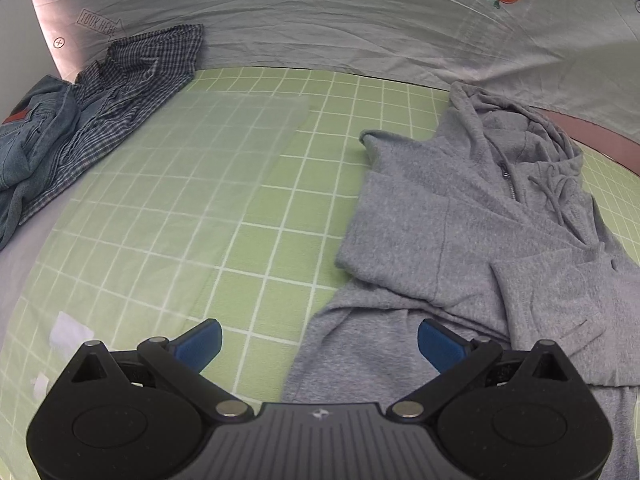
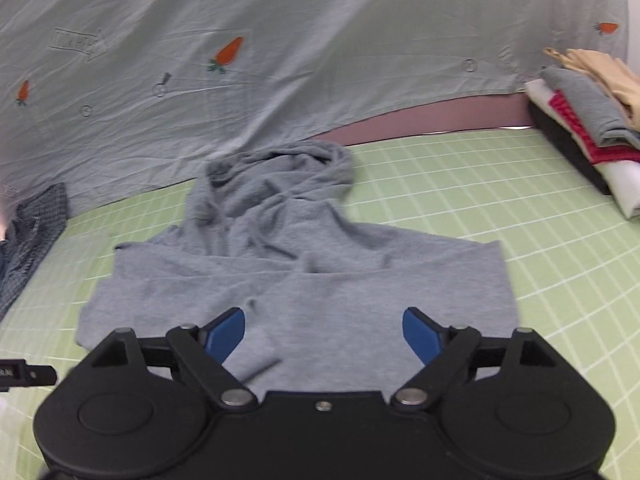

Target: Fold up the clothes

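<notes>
Both tongs gape apart, empty: the left tongs (image 1: 320,344) by the hoodie's (image 1: 460,216) hem, the right tongs (image 2: 323,334) above it. The hoodie lies on the green surface (image 1: 260,184).

Grey hoodie (image 1: 460,216) — before me, front up on the green grid mat (image 1: 256,208), zip partly open, drawstrings loose, hood crumpled toward the backdrop, one sleeve folded across the body. Checked shirt (image 1: 132,80) — rumpled, at the mat's far left edge. Denim garment (image 1: 28,148) — heaped, touching the shirt. Folded stack (image 2: 588,124) — grey, red-and-white, tan and dark pieces, on the mat's far right.
</notes>
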